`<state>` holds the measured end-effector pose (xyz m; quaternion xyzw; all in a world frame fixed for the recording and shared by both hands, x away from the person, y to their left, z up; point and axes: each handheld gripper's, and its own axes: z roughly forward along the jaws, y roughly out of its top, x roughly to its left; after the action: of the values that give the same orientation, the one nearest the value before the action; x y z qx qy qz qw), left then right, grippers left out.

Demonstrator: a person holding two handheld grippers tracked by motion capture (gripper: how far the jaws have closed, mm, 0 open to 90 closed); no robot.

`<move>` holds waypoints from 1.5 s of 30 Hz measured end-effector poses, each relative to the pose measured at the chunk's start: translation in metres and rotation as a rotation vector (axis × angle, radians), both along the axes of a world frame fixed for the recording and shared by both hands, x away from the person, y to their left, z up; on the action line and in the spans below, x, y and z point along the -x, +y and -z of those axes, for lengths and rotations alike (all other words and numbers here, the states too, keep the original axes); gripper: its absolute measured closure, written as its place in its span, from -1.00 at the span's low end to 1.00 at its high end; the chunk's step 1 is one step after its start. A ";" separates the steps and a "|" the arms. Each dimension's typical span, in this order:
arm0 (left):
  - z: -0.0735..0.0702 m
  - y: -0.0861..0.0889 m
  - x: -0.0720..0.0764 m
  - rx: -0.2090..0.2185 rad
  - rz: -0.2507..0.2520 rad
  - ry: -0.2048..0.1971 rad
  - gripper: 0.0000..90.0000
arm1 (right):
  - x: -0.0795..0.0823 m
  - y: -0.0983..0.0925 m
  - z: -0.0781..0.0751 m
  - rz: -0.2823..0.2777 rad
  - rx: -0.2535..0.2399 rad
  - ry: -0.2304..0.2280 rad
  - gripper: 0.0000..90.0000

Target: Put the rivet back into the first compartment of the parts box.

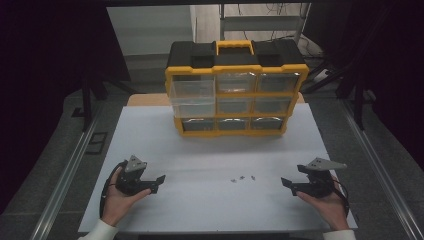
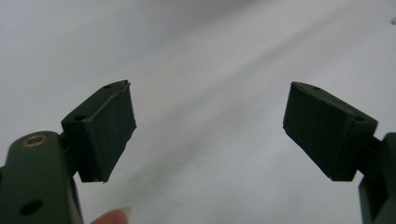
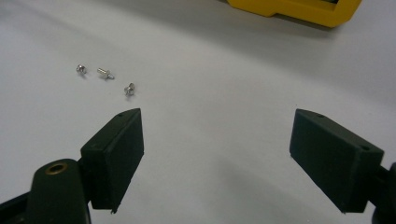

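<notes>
Three small silver metal screws [image 1: 242, 178] lie loose in a short row on the white table top [image 1: 210, 150], toward its near edge and about midway between the two grippers. They look light, hard and smooth, so they would likely roll or skid away under a clumsy touch; the sensible hold is one at a time, pinched across the shank or just under the head between the flat jaw pads, with the jaws brought low to the surface.

The right gripper [image 1: 289, 184] rests near the table's near right corner, its jaws spread wide and empty; the left gripper [image 1: 157, 182] sits toward the near left corner, equally wide and empty. Behind the screws, at the far edge, stands a yellow and black plastic organiser box with clear drawers [image 1: 235, 89]; its upper left drawer [image 1: 192, 96] sticks out.

The right gripper view shows the screws [image 3: 103, 76] singly, heads and shanks distinct, and the organiser's yellow base [image 3: 299, 10]. The high view gives the whole layout, where the screws are mere specks. The left gripper view shows bare table [image 2: 205, 56] between its jaws and a fingertip [image 2: 112, 217].
</notes>
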<state>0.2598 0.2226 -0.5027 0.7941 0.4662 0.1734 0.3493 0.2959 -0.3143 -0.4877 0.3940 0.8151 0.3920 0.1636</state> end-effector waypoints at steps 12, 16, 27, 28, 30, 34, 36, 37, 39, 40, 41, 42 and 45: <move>-0.001 -0.001 0.001 -0.005 0.016 0.004 -0.62 | -0.002 0.012 -0.012 -0.057 0.008 0.006 -0.58; -0.001 -0.001 0.001 -0.003 0.022 0.001 -0.62 | -0.010 0.025 -0.020 -0.087 0.020 -0.002 -0.56; -0.003 -0.004 0.002 0.003 0.042 -0.008 -0.62 | -0.024 0.055 -0.028 -0.146 0.053 0.027 -0.52; -0.003 -0.004 0.003 0.003 0.044 -0.010 -0.62 | -0.024 0.057 -0.029 -0.152 0.056 0.029 -0.52; -0.003 -0.004 0.003 0.005 0.048 -0.012 -0.62 | -0.025 0.061 -0.029 -0.162 0.060 0.037 -0.52; -0.003 -0.004 0.003 0.008 0.057 -0.015 -0.63 | -0.028 0.070 -0.030 -0.183 0.075 0.039 -0.52; -0.003 -0.004 0.003 0.007 0.057 -0.018 -0.64 | -0.030 0.075 -0.031 -0.190 0.079 0.040 -0.52; -0.003 -0.004 0.003 0.006 0.058 -0.018 -0.64 | -0.031 0.077 -0.032 -0.198 0.081 0.037 -0.52; -0.004 -0.005 0.004 0.007 0.059 -0.019 -0.64 | -0.033 0.083 -0.032 -0.205 0.087 0.038 -0.52; -0.004 -0.005 0.004 0.008 0.060 -0.019 -0.64 | -0.034 0.085 -0.032 -0.206 0.090 0.041 -0.52; -0.004 -0.005 0.004 0.007 0.060 -0.020 -0.64 | -0.035 0.088 -0.032 -0.212 0.094 0.040 -0.51; -0.004 -0.006 0.004 0.006 0.061 -0.020 -0.64 | -0.036 0.090 -0.032 -0.217 0.097 0.045 -0.51; -0.004 -0.006 0.004 0.004 0.061 -0.018 -0.64 | -0.036 0.097 -0.032 -0.232 0.108 0.049 -0.50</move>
<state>0.2555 0.2163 -0.4990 0.8057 0.4389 0.1687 0.3601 0.3323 -0.2177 -0.4559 0.2972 0.8788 0.3541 0.1183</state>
